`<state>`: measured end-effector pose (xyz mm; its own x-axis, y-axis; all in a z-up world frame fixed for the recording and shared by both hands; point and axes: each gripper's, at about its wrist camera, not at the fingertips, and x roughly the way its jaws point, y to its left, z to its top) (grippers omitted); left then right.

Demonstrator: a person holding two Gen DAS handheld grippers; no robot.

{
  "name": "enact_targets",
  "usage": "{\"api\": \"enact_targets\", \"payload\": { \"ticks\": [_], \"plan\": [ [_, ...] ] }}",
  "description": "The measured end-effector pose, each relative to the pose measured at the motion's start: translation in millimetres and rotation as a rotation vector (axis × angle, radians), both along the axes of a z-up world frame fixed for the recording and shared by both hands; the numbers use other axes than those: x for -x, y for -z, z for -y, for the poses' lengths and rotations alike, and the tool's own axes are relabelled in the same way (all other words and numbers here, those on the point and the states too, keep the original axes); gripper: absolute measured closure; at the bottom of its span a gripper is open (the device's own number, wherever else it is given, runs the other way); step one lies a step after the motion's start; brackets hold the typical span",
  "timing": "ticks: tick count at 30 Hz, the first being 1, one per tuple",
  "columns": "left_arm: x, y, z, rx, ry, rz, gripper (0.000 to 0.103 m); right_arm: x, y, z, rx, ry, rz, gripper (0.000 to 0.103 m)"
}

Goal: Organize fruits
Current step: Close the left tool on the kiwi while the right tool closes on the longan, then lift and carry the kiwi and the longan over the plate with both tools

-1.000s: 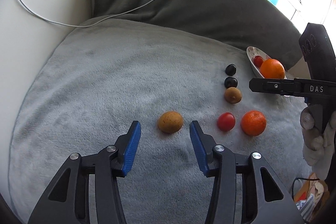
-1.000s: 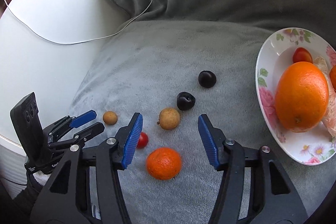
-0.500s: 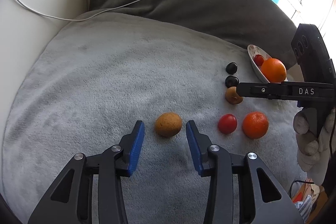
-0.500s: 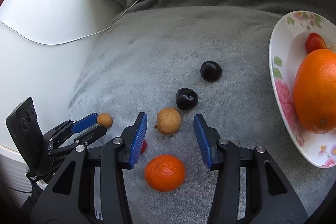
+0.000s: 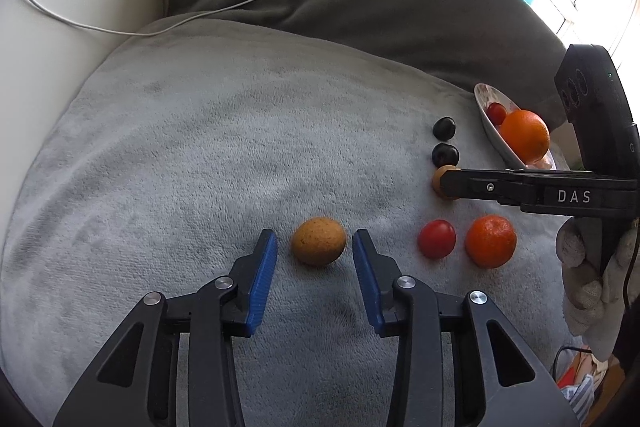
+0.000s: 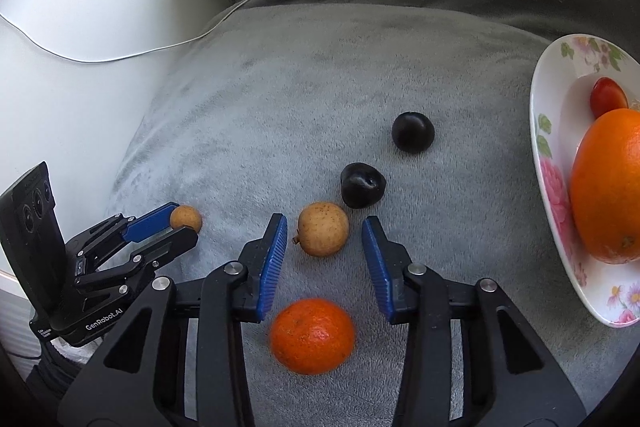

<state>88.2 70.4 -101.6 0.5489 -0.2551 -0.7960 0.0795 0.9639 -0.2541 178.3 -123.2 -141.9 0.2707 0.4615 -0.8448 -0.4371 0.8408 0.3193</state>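
Grey blanket [image 5: 200,155]: left tool [image 5: 315,255] released, straddling one brown fruit [image 5: 318,241]. Right tool [image 6: 325,245] released, straddling another brown fruit [image 6: 323,228]. Cherry tomato [image 5: 436,239], beside the tangerine [image 5: 491,240], appears only in left view.

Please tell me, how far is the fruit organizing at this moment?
Done: the plate holds a large orange and a red tomato.
In hand: nothing gripped; the open left gripper brackets one brown fruit, the open right gripper another.
Left: two dark plums, mandarin, tomato on the blanket.
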Motion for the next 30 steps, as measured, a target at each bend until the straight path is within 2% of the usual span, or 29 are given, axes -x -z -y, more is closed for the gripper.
{"api": "enact_targets", "payload": {
  "ticks": [4, 8, 21, 30],
  "plan": [
    [-1.7, 1.3, 1.6, -0.009, -0.002, -0.001, 0.068, -1.2, 0.8, -1.2, 0.000, -0.002, 0.001, 0.068],
    [-2.1, 1.1, 2.0, -0.012, 0.001, 0.001, 0.076, 0.2, 0.9, -5.2, 0.009, -0.011, 0.008, 0.073],
    [6.3, -11.4, -1.3, 0.000, -0.004, 0.029, 0.076, 12.1, -11.9, 6.0, -0.007, 0.000, 0.046, 0.073],
    [9.9, -28.3, 6.3, 0.015, 0.014, 0.063, 0.077, 29.3, -34.0, 24.5, 0.000, 0.011, 0.127, 0.073]
  ]
}}
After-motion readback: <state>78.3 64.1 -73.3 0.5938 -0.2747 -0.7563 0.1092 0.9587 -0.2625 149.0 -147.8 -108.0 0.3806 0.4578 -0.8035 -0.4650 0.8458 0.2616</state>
